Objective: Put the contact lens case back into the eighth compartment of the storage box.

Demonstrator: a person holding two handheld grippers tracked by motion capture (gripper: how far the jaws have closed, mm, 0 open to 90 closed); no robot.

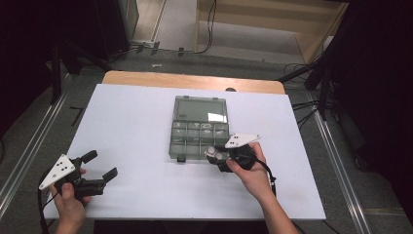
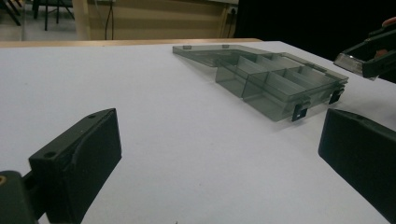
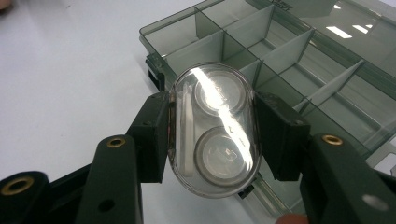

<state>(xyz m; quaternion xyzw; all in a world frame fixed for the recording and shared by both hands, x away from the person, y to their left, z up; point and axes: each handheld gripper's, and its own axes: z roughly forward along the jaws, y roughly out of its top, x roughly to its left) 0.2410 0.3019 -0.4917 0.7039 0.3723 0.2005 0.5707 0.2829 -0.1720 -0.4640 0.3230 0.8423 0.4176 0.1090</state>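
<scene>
Clamped in our right tongs (image 3: 212, 135), a clear oval case (image 3: 214, 130) hangs above the open organizer box (image 3: 299, 60), ready for stowing. Our left tongs (image 1: 100, 165) wait apart, lower left.

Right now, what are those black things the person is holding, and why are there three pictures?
A person sits at a white table with a hand-held claw in each hand. One picture looks down from above; the other two come from small cameras riding on each claw. On the table lies an open grey box with little compartments, its lid folded back. The right claw squeezes a clear oval case with two round cups inside, just at the box's near edge. The left claw is open, holds nothing, and waits off to the side.
</scene>
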